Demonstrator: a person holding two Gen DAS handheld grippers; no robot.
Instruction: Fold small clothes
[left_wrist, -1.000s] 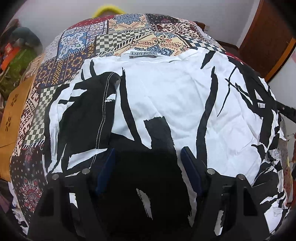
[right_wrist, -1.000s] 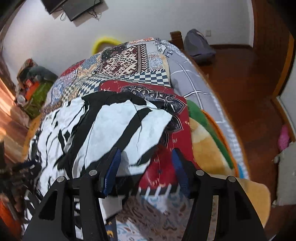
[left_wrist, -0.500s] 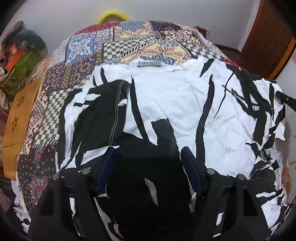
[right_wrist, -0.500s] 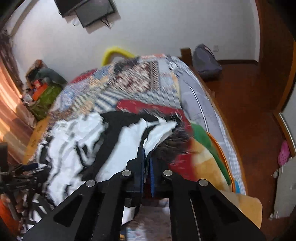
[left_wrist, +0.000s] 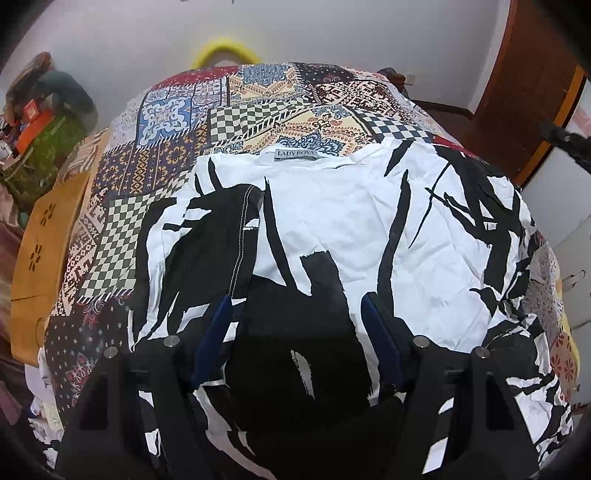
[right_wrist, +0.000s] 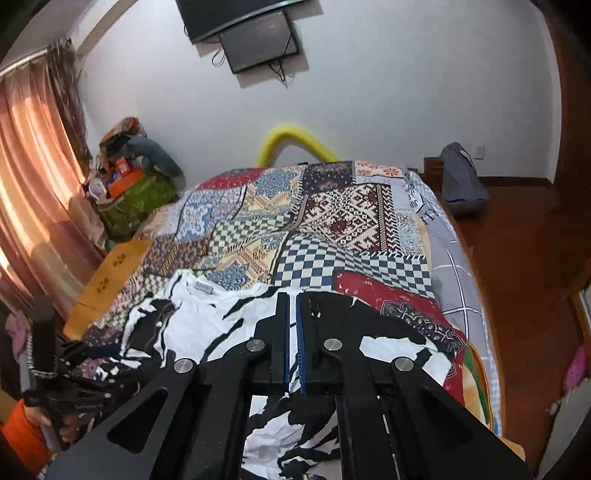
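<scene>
A white shirt with black brush-stroke print (left_wrist: 343, 229) lies spread on the patchwork bed cover (left_wrist: 258, 107), neck label at the far edge. Its left sleeve is folded in over the body. My left gripper (left_wrist: 295, 314) is open and hovers over the shirt's near black part, holding nothing. In the right wrist view the same shirt (right_wrist: 207, 317) lies below and left. My right gripper (right_wrist: 293, 306) is shut on the shirt's right edge and holds that edge lifted above the bed. The pinched cloth is mostly hidden by the fingers.
The bed cover (right_wrist: 332, 221) stretches away to a white wall with a yellow curved tube (right_wrist: 291, 136). A green bag pile (right_wrist: 136, 195) stands at the left and an orange-brown board (left_wrist: 44, 251) along the bed's left side. Wooden floor (right_wrist: 517, 258) lies right.
My right gripper closed on the shirt's right edge and lifted it up and inward. The left gripper stayed open and drew slightly back from the shirt.
</scene>
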